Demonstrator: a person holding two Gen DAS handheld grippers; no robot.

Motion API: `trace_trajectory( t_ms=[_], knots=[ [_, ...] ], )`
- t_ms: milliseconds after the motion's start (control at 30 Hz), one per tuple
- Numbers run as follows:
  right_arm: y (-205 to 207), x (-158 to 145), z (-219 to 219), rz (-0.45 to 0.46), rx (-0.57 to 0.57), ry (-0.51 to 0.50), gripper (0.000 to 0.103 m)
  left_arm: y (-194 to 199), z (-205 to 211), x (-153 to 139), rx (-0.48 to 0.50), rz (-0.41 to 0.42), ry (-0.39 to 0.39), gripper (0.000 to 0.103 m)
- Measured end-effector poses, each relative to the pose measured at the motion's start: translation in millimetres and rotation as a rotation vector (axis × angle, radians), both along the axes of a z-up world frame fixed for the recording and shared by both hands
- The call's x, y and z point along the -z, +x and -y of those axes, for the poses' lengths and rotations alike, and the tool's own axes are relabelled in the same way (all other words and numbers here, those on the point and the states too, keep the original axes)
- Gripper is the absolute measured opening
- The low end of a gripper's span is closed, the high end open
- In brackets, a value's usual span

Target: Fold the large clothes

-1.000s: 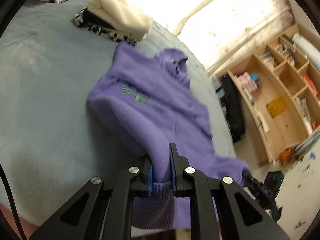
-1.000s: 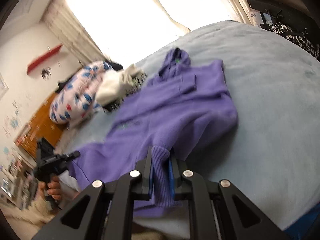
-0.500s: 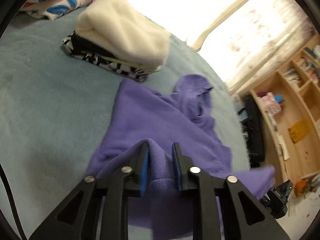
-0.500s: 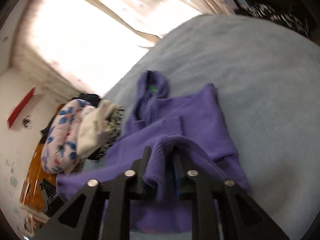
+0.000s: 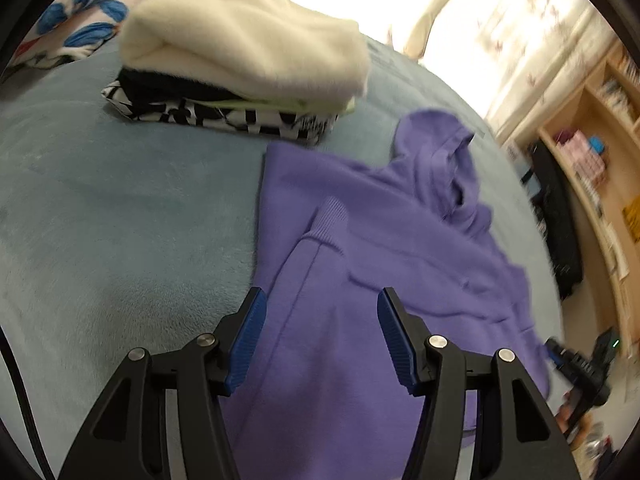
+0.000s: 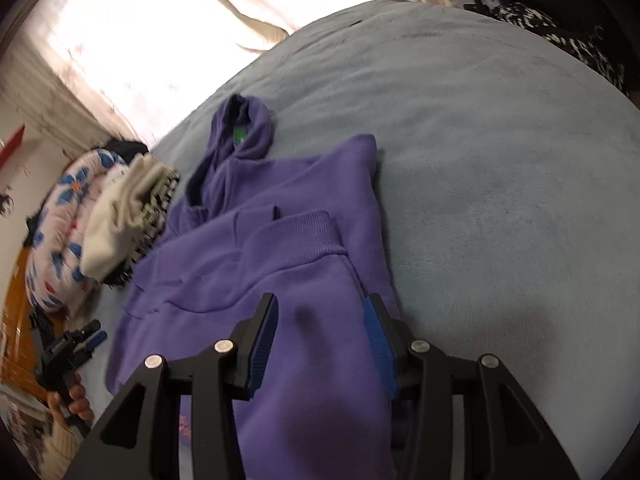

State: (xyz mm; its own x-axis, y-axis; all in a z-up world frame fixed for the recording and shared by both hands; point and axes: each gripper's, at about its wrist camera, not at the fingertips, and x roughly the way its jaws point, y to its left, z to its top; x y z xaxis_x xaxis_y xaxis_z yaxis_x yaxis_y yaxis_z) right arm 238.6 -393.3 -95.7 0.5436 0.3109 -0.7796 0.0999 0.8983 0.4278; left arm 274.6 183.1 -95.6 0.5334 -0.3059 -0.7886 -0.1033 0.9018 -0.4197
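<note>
A purple fleece hoodie [image 5: 360, 248] lies spread on a bed [image 5: 120, 220] covered in a soft, blue-grey plush blanket, its bottom part folded up over the chest so that the ribbed hem [image 5: 332, 220] points toward the hood [image 5: 444, 148]. At the far left of the left wrist view, a floral pillow [image 5: 84, 28] sits at the head of the bed. Just right of it is a neat stack of folded clothes [image 5: 240, 80]: a thick cream fleece on top, a dark layer and a black-and-white patterned piece beneath. The stack lies near the hoodie's shoulder. The left tool [image 5: 320, 328] hovers over the folded hoodie with its blue ribbed pads [image 5: 248, 340] spread. The jaws have just been opening; purple cloth lies below the gap, but the pads do not press on it. Wooden shelves [image 5: 600, 160] line the wall at the right.

In the right wrist view, the same pillow and stack sit at the left, with the person's hand [image 6: 74, 400] gripping the other tool's handle. The right tool [image 6: 322, 332] is likewise spread above the smooth folded panel, its jaws just opened, pinching nothing. The wide ribbed hem [image 6: 296, 240] lies ahead of it. A small green label [image 6: 239, 136] shows inside the hood. Bare blanket fills the right side.
</note>
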Motion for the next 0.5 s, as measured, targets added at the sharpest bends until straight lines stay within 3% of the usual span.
trace_trajectory(
  t_ms=[167, 267, 500],
  knots=[
    [23.5, 11.2, -6.1, -0.037, -0.025, -0.02, 0.045, 22.3, 15.3, 14.8, 0.066, -0.042, 0.103, 0.056],
    [31.3, 14.1, -8.3, -0.039, -0.037, -0.035, 0.045, 35.5, 22.2, 20.0, 0.089, -0.055, 0.125, 0.056],
    [30.6, 11.3, -24.1, 0.002, -0.103, -0.139, 0.047, 43.8, 46.0, 22.2, 0.155, -0.015, 0.223, 0.053]
  ],
)
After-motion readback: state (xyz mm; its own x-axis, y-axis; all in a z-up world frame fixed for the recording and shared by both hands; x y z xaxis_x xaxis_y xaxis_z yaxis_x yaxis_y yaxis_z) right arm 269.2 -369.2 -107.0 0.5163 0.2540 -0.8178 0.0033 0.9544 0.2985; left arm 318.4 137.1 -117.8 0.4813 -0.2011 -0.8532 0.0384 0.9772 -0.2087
